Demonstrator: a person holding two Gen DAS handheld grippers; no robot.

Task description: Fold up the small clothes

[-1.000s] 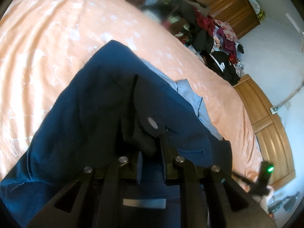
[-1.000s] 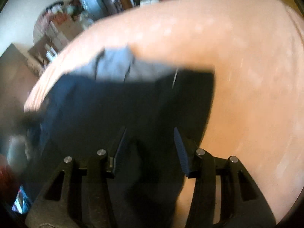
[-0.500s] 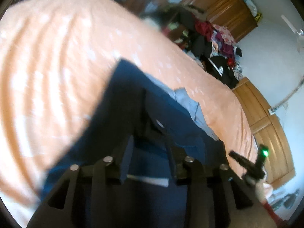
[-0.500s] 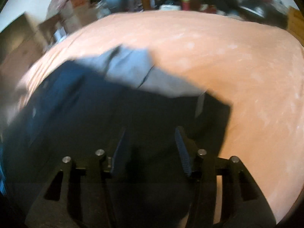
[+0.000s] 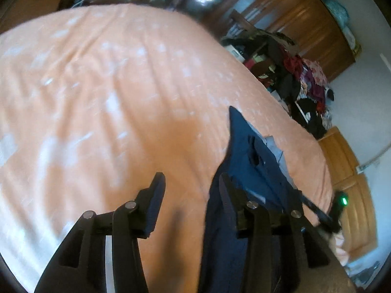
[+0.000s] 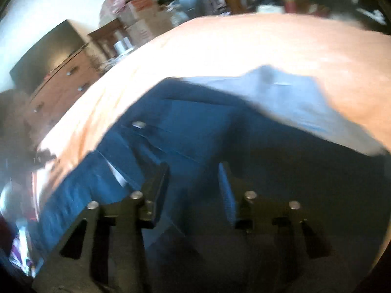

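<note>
Dark blue shorts [image 5: 246,171] with a silver snap button [image 6: 138,124] lie on the orange bedsheet [image 5: 110,97], over a light grey-blue garment [image 6: 288,95]. My left gripper [image 5: 191,183] is open above bare sheet, its right finger at the left edge of the shorts. My right gripper [image 6: 193,173] is open and hovers over the dark fabric, nothing between its fingers. In the left wrist view the other gripper [image 5: 338,207] with a green light shows at the far right.
A heap of mixed clothes [image 5: 300,83] sits beyond the bed's far edge, in front of wooden wardrobes [image 5: 305,22]. A wooden dresser [image 6: 63,85] and boxes stand past the bed in the right wrist view. Wide orange sheet stretches left of the shorts.
My left gripper let go of the shorts, opened and swung left off them onto bare sheet. My right gripper stayed open and shifted over the shorts, now seeing the button side.
</note>
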